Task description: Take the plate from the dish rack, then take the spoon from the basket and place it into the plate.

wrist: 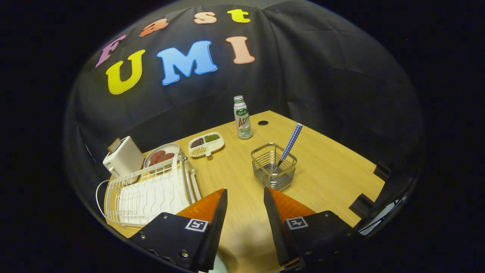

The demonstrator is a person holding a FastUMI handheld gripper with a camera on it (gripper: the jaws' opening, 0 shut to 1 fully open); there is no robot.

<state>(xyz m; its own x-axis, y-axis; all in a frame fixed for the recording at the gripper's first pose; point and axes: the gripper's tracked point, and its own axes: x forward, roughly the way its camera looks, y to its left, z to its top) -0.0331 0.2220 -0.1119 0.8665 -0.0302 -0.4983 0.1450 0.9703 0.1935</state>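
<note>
The gripper [245, 189] has two pointed, wedge-shaped fingers [212, 212] standing apart with bare table between them. Each finger sits in a black block [170, 235]. Each block has small round silver screws [165, 216] and a little black-and-white square marker [196, 225].

Wooden table [326, 170] — dish rack [147, 193], basket [273, 165], bottle [242, 117], toaster [123, 157].

The spoon's [290, 145] bowl is blurred behind the basket's [274, 166] wires. A pale rim [219, 265] is cut off under the gripper [245, 193].
</note>
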